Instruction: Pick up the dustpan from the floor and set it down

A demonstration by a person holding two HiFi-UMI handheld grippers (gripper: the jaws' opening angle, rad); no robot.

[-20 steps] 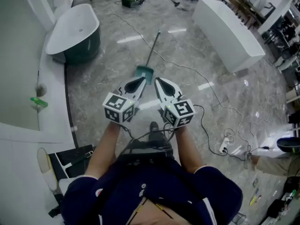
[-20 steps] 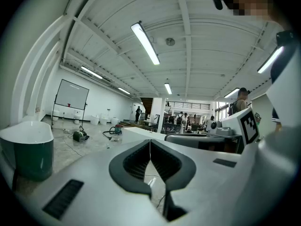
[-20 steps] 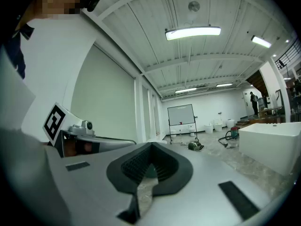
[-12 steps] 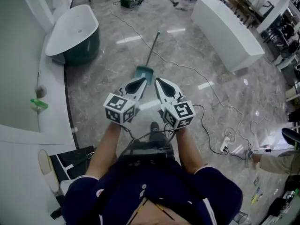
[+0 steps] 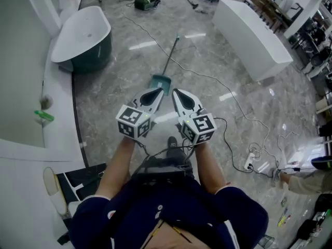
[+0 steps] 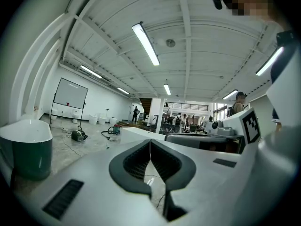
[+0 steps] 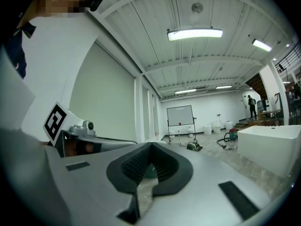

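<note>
Both pairs of jaws are pressed together at the tips, with nothing pinched between them. The left gripper (image 5: 157, 91) and the right gripper (image 5: 177, 92) are held side by side in front of the person's waist, pointing roughly level, close but not touching. Below and ahead of them the green dustpan (image 5: 160, 81) lies on the grey marble floor (image 5: 119, 82), its long handle (image 5: 170, 53) stretching away from the person. A green-sided bathtub (image 5: 83, 40) stands to the left, and a long white tub (image 5: 251, 35) to the right.
</note>
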